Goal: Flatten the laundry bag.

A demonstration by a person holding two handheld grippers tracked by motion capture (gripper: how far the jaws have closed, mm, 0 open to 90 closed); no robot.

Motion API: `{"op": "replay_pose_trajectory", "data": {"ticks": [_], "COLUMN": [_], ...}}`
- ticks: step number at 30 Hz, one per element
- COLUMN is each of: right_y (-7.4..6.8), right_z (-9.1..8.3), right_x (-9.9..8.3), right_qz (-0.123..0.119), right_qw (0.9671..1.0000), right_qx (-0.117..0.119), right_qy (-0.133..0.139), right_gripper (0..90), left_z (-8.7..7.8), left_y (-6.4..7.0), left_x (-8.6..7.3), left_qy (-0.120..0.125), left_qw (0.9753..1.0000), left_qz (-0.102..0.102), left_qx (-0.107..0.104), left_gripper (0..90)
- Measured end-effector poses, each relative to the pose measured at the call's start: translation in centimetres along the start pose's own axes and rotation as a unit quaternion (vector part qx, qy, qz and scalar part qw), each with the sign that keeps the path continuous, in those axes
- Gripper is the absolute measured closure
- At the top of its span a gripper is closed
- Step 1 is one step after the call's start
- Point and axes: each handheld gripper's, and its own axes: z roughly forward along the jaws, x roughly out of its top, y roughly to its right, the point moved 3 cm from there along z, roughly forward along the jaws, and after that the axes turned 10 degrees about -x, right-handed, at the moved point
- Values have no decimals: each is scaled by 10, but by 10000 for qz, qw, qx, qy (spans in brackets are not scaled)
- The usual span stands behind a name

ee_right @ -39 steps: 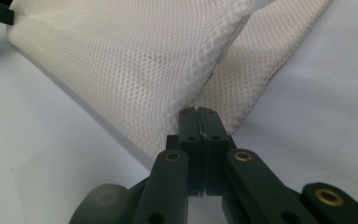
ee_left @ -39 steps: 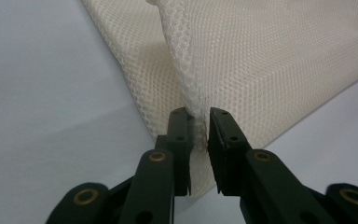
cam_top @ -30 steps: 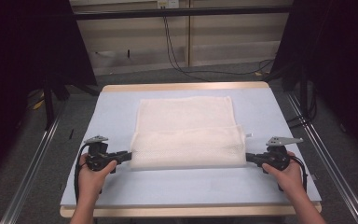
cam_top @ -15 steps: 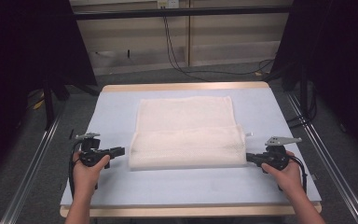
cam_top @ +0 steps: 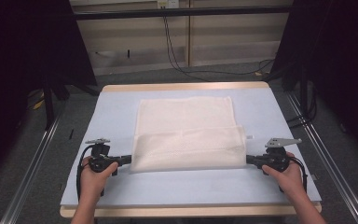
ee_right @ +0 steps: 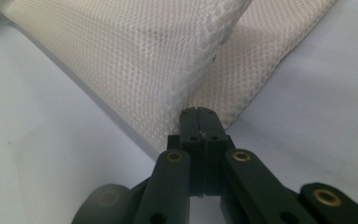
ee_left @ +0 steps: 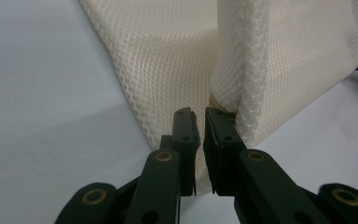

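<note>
A white mesh cloth (cam_top: 186, 116) lies spread on the pale blue table (cam_top: 191, 186), with its near part folded back over itself as a raised band (cam_top: 189, 149). My left gripper (cam_top: 129, 159) is at the band's left end. In the left gripper view its jaws (ee_left: 201, 112) stand a narrow gap apart, and the cloth's hem (ee_left: 254, 70) rises just beside the right jaw. My right gripper (cam_top: 248, 159) is at the band's right end. There it (ee_right: 199, 111) is shut on the cloth's corner (ee_right: 186, 88), which lifts away from the tips.
The table's wooden front edge (cam_top: 191, 211) runs just behind my hands. Metal rails (cam_top: 32, 163) flank the table on both sides. Cables (cam_top: 177, 51) trail on the floor beyond the far edge. Bare blue surface lies left, right and in front of the cloth.
My left gripper drew away leftward from the cloth's left end, then came back to it. The right gripper has held its corner in place.
</note>
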Motion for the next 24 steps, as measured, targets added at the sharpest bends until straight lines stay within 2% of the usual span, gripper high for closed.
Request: {"op": "replay_pose_trajectory", "data": {"ticks": [2,4,12,14,17,22,24], "right_y": [0,0,4,3,-1,-4,-5], "right_z": [-1,-2,-3,-3,-5,-11,-12], "right_x": [-1,-1,7,9,8,0,-4], "right_qz": [-57,10,171,166,49,-36,-141], "right_qw": [10000,10000,9994,9992,9995,9995,9995], "right_qx": [9,-25,-93,-38,56,224,248], "right_qy": [-19,-7,275,349,300,203,100], "right_gripper": [900,893,874,887,900,900,900], "left_z": [0,0,1,0,0,-1,0], "left_y": [0,-3,-3,-3,0,2,4], "left_x": [-2,-2,-2,-2,-3,-7,-10], "left_qy": [23,-39,-64,-86,-105,-302,-375], "left_qw": [10000,10000,10000,9999,9999,9995,9993], "left_qz": [-79,-33,-47,-57,-53,37,6], "left_qx": [-14,-17,-28,-48,-33,10,34], "left_gripper": [833,837,844,848,853,852,852]}}
